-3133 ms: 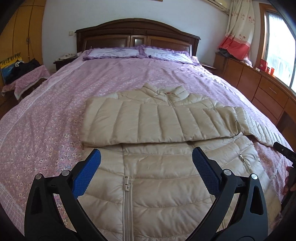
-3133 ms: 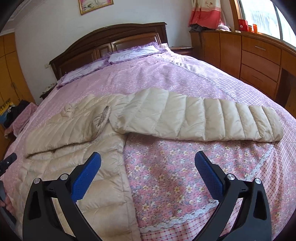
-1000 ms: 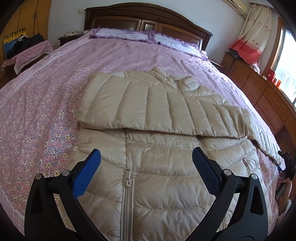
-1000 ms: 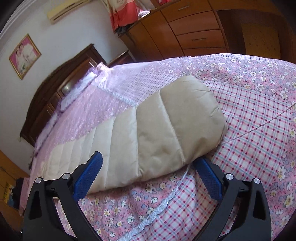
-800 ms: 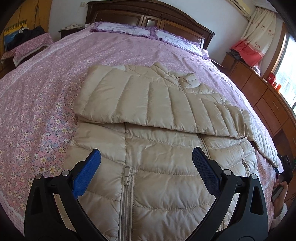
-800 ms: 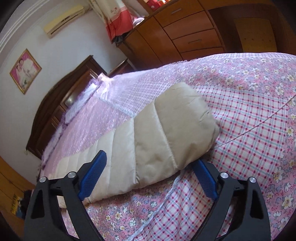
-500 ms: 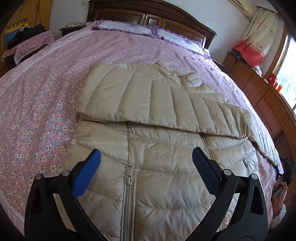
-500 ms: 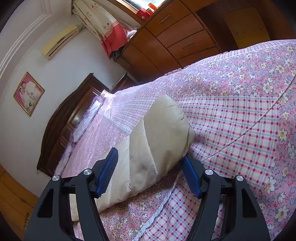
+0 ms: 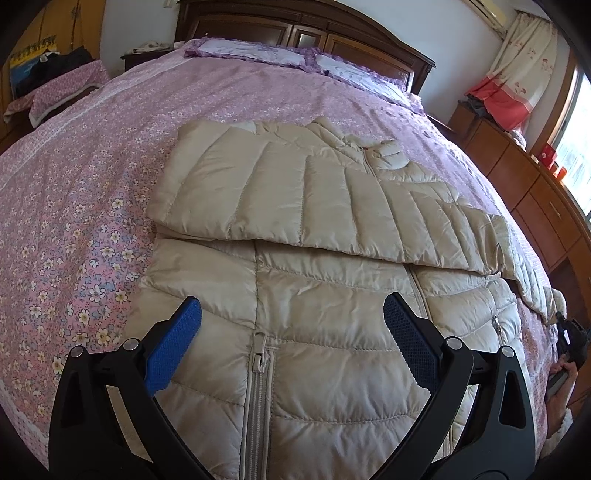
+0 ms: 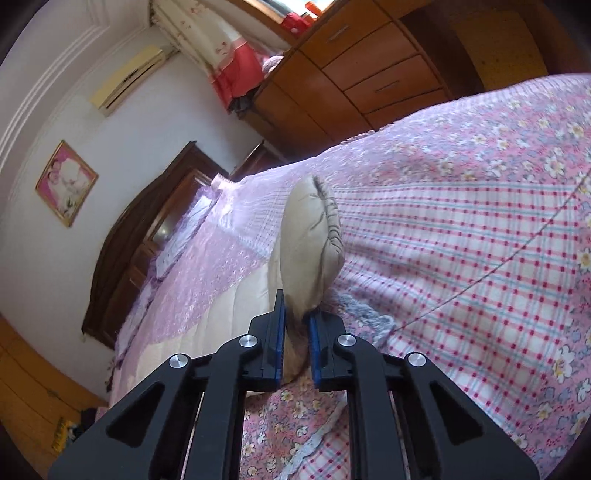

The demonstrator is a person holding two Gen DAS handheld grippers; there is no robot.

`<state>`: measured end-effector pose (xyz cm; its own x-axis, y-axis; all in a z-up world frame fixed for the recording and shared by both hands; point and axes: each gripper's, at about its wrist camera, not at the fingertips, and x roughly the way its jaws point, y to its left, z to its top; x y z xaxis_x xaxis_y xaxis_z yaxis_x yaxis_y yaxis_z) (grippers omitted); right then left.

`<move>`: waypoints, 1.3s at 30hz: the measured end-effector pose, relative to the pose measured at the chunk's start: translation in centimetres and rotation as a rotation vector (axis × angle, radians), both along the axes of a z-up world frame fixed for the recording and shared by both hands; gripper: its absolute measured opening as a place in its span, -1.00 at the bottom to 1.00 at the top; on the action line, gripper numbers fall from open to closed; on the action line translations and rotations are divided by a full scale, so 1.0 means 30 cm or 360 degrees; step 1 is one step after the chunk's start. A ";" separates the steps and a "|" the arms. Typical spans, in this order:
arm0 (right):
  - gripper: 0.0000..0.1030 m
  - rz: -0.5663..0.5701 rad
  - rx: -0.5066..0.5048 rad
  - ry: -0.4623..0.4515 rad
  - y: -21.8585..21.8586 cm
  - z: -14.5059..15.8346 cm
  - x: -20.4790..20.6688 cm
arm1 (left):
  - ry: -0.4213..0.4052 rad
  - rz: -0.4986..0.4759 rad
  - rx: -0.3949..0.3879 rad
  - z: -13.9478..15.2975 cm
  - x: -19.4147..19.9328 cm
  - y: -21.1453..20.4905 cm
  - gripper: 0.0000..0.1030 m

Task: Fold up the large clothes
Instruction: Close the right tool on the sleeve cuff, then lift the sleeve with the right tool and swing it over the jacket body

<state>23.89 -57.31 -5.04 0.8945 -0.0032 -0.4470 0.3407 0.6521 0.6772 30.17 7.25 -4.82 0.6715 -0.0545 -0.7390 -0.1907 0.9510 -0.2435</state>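
A big bed with a pink flowery cover is filling most of what I am seeing. It is holding everything: a puffy beige jacket is lying flat in the middle of it, zipper side up, and two purple pillows are sitting far off at 12 o'clock by the dark wood headboard.

One sleeve of the jacket is lying folded across the chest. The zipper is running down toward 6 o'clock, between my left fingers.

A long wooden dresser with drawers is standing at 2 o'clock beside the bed; I cannot tell what is inside the drawers.

My left gripper is hanging just above the jacket's lower front with its blue pads spread wide apart, holding nothing.

My right gripper is pinching the end of the other sleeve. Its fingers are pressed tight on the cuff, which is sticking up toward 12 o'clock over the checked edge of the bed cover.
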 end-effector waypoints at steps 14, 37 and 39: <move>-0.85 0.0240 -0.0299 -0.0058 0.190 0.141 0.081 | 0.0000 0.0003 -0.0012 0.000 0.001 0.007 0.91; -0.85 0.0794 -0.0566 -0.0358 0.808 0.426 0.195 | -0.0089 -0.0010 -0.0007 0.042 0.012 0.040 0.91; -0.85 0.0834 -0.0597 -0.0361 0.855 0.436 0.195 | -0.0084 -0.0024 -0.0009 0.048 0.020 0.044 0.91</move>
<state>29.74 -31.68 8.03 0.8917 0.3379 -0.3013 -0.2079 0.8969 0.3904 30.77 8.57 -3.39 0.7085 -0.0690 -0.7024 -0.1634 0.9521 -0.2583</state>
